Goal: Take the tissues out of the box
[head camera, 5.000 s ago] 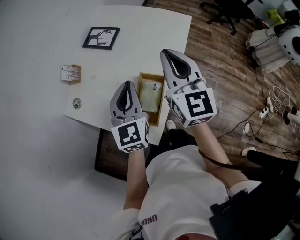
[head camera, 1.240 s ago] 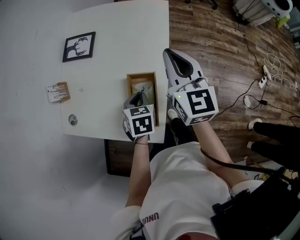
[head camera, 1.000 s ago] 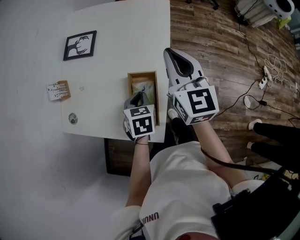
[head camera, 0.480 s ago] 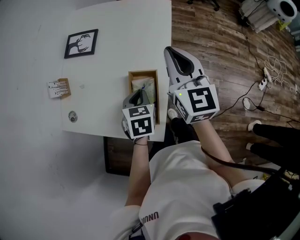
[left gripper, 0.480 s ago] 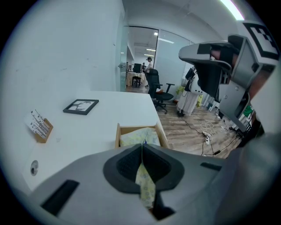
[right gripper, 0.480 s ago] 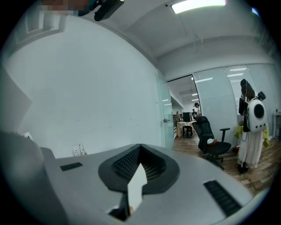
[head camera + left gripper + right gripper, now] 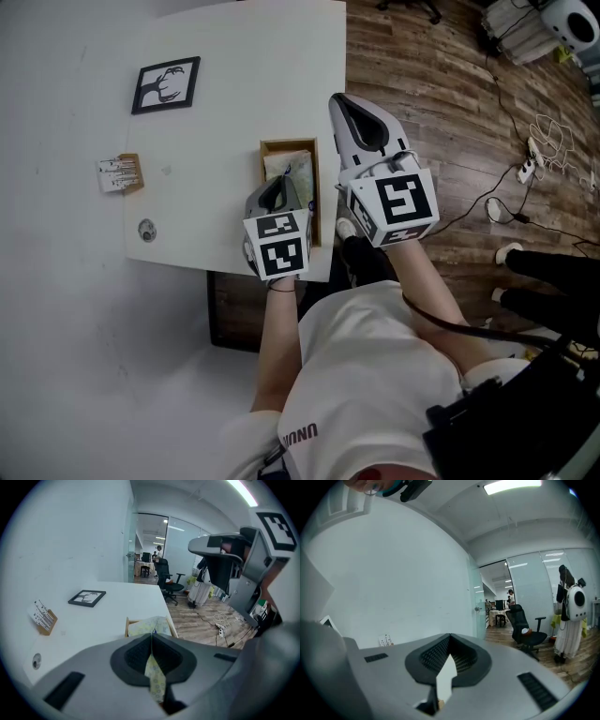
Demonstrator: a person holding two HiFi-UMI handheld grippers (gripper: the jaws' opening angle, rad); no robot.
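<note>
- Pinching a strip of yellow-patterned tissue (image 7: 155, 678) between closed jaws, the left hand-held gripper (image 7: 278, 184) hangs over the near end of the wooden box (image 7: 289, 143).
- From the jaws, the tissue leads into the box, where the rest of it lies bunched between the walls.
- The box sits at the right edge of the white surface (image 7: 234, 94), close to the person.
- The right hand-held gripper (image 7: 347, 106) is held just right of the box, past the surface's edge and above the wood floor (image 7: 441, 112).
- Its jaws are together. A white sliver shows behind the pads, too unclear to identify.
- A framed picture (image 7: 166, 84), a card holder (image 7: 120, 173) and a small disc (image 7: 146, 230) lie well apart at the left.
</note>
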